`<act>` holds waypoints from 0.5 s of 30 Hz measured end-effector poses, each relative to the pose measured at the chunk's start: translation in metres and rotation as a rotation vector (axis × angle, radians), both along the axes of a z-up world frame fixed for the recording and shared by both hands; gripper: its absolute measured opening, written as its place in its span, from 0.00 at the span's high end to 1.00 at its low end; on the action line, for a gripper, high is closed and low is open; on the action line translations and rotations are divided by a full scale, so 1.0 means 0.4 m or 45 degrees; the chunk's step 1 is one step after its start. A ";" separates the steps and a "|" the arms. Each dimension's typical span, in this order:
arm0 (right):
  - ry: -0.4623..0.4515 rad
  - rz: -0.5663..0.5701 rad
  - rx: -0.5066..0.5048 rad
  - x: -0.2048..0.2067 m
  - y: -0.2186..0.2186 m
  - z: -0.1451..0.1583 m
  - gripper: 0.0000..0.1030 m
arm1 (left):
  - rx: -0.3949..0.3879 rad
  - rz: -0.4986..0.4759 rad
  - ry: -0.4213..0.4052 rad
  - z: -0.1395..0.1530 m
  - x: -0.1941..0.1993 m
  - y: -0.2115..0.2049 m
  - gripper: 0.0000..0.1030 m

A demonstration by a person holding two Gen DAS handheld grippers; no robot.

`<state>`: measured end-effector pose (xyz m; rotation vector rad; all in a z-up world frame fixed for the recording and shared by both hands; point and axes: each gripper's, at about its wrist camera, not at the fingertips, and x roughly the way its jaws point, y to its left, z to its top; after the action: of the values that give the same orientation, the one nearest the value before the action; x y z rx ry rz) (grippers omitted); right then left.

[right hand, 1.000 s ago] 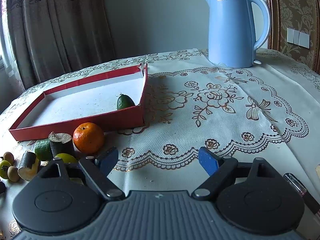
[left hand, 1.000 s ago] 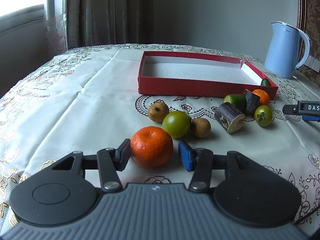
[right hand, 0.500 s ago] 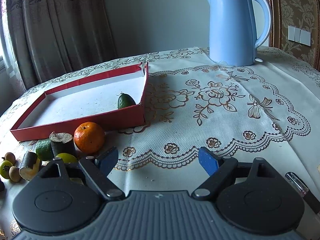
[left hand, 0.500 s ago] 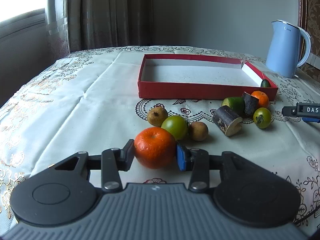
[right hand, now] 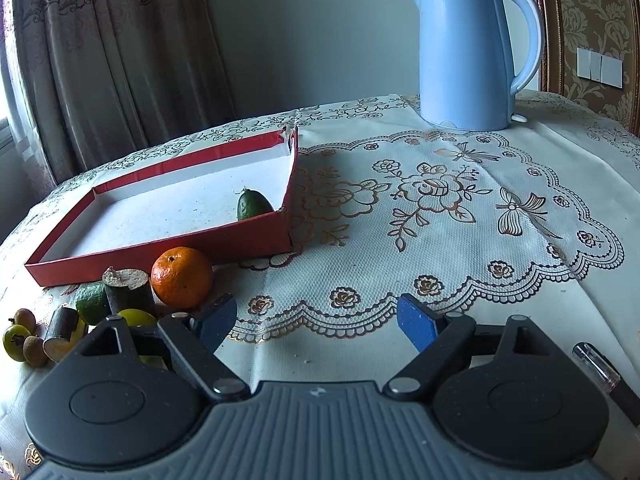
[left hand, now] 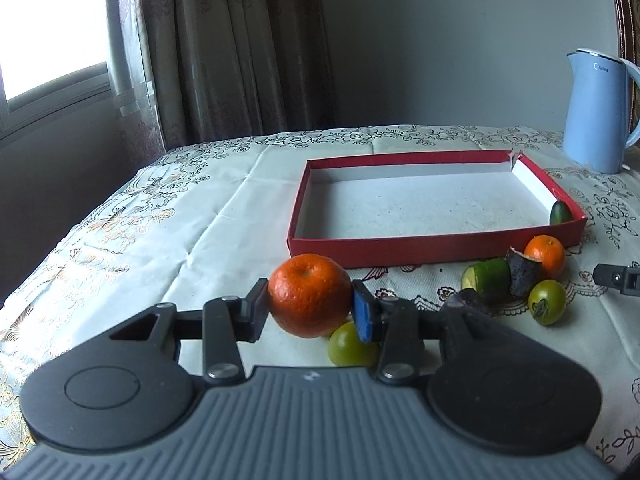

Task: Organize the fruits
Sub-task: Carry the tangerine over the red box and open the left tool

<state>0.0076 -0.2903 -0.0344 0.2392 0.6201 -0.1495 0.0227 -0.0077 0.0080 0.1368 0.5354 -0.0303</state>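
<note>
Two grippers share this table, and only one is loaded: the left gripper (left hand: 310, 308) pinches a large orange (left hand: 309, 295) between its pads, one pad pressed against each side of the fruit, which sits raised in front of the near wall of the red tray (left hand: 436, 245). Just below the held orange a green fruit (left hand: 347, 345) rests on the patterned tablecloth (left hand: 160, 232), partly hidden by the blue pad. Inside the tray, a small dark green fruit (right hand: 253, 205) lies against the near right corner. Outside that wall, a smaller orange (right hand: 181, 277) sits beside a dark cut stalk piece (right hand: 127, 289) and a pale green fruit (right hand: 92, 302), the three close together and seemingly touching, though the fisheye edge makes that hard to confirm. Farther left, a second stalk piece (right hand: 63, 331) lies near two little brown fruits (right hand: 25, 318) and a small green one (right hand: 14, 337). The right gripper (right hand: 317, 322) hovers low over the lace-patterned cloth with its jaws spread wide, nothing between them. A blue kettle (right hand: 472, 52) stands upright at the far side, well apart from the fruit.
</note>
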 end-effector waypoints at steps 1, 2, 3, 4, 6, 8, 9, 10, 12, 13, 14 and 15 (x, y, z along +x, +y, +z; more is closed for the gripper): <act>0.000 0.001 0.003 0.000 -0.001 0.000 0.15 | 0.005 0.000 -0.001 0.002 0.009 -0.006 0.62; -0.001 0.003 0.006 0.000 -0.002 0.000 0.15 | 0.006 0.000 -0.001 0.003 0.016 -0.010 0.62; -0.001 0.004 0.008 0.001 -0.001 0.000 0.15 | 0.009 -0.002 -0.001 0.003 0.025 -0.017 0.62; -0.003 0.006 0.011 0.001 -0.002 0.000 0.15 | 0.016 -0.002 -0.003 0.004 0.036 -0.026 0.62; -0.003 0.011 0.017 0.001 -0.003 -0.001 0.15 | 0.027 -0.004 -0.011 0.006 0.053 -0.039 0.62; -0.003 0.014 0.022 0.001 -0.004 -0.001 0.15 | 0.029 -0.009 -0.016 0.009 0.077 -0.054 0.62; -0.004 0.016 0.024 0.001 -0.004 -0.001 0.15 | 0.027 -0.012 -0.016 0.011 0.089 -0.060 0.62; -0.005 0.017 0.026 0.001 -0.005 -0.001 0.15 | 0.028 -0.016 -0.014 0.014 0.105 -0.069 0.62; -0.007 0.020 0.034 0.001 -0.007 -0.001 0.15 | 0.035 -0.016 -0.015 0.016 0.134 -0.084 0.62; -0.009 0.021 0.037 0.001 -0.008 -0.001 0.15 | 0.035 -0.015 -0.015 0.018 0.154 -0.092 0.62; -0.010 0.022 0.040 0.002 -0.008 -0.001 0.15 | 0.036 -0.012 -0.012 0.019 0.169 -0.098 0.62; -0.011 0.023 0.044 0.002 -0.009 -0.001 0.15 | 0.036 -0.010 -0.008 0.019 0.190 -0.105 0.62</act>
<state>0.0084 -0.2939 -0.0349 0.2674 0.6166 -0.1205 0.0985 -0.0497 0.0157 0.1669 0.5288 -0.0296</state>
